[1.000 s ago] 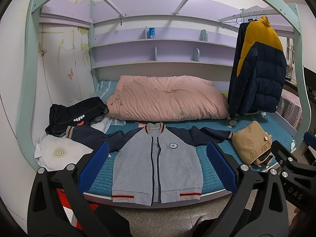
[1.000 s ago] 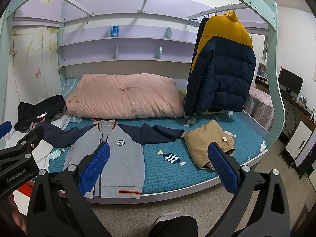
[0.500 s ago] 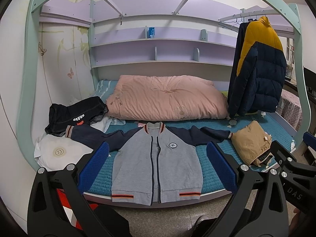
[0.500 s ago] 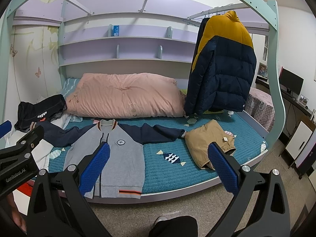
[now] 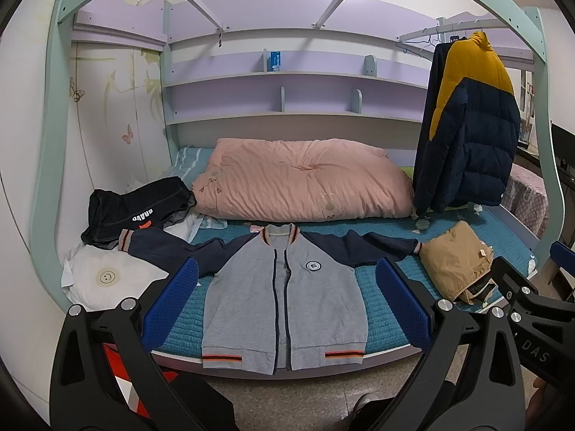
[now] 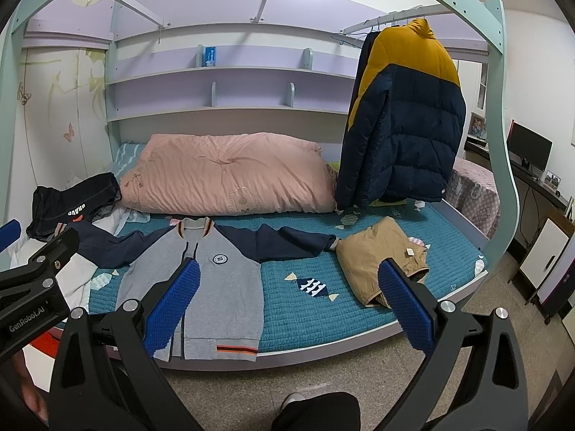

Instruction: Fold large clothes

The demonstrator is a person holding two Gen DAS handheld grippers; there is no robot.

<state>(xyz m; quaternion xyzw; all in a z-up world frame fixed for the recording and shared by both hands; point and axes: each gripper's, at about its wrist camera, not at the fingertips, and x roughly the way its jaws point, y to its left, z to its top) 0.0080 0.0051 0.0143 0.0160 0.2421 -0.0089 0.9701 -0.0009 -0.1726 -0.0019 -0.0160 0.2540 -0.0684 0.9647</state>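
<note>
— Where is the jacket (image 5: pixel 284 298)?
— Spread flat, front up, on the teal bed (image 5: pixel 391 309); sleeves stretched out to both sides, hem at the near edge; a folded tan garment (image 5: pixel 454 264) lies just off its right cuff, a pink quilt (image 5: pixel 302 185) behind it.
— And the claws?
— The left claw (image 5: pixel 285 309) hangs before the bed, fingers spread wide, gripping nothing; the right claw (image 6: pixel 287 309) likewise, apart and bare.

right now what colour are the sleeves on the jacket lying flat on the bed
Navy blue sleeves on the grey jacket, clearest in the left wrist view.
</note>
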